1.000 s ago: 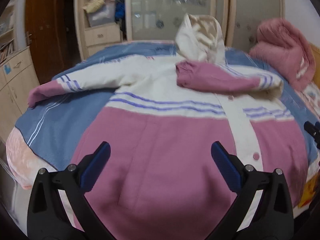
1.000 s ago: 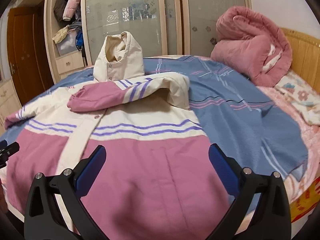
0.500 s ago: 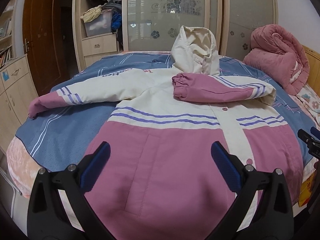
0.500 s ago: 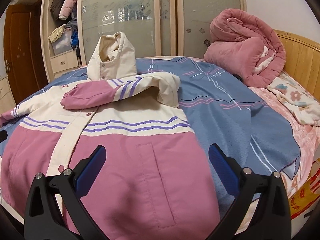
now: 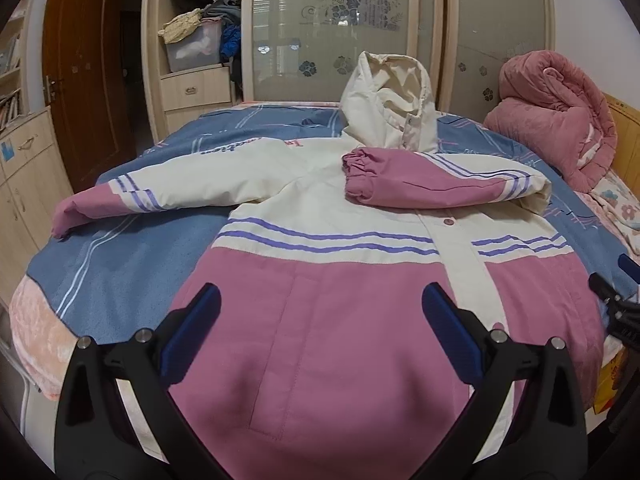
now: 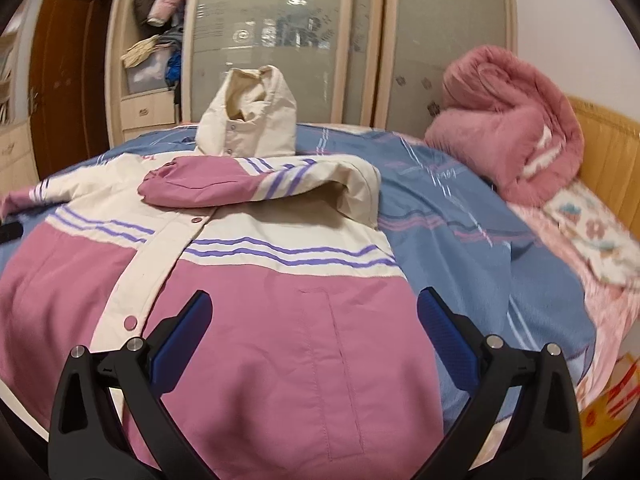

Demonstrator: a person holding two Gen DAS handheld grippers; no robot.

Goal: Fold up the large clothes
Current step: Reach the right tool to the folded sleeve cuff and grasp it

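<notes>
Above the near edge of the bed, the left hand-held gripper and right hand-held gripper hover with jaws apart, holding nothing. Beneath them the pink-and-cream hooded padded jacket lies front-up on the blue striped bedspread, one sleeve folded across its chest, the other stretched toward the bed's left edge.

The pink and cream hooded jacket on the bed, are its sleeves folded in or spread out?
One of each. On the pink and cream hooded jacket, one sleeve lies folded across the chest; the other sleeve stretches out over the blue bedspread.
</notes>
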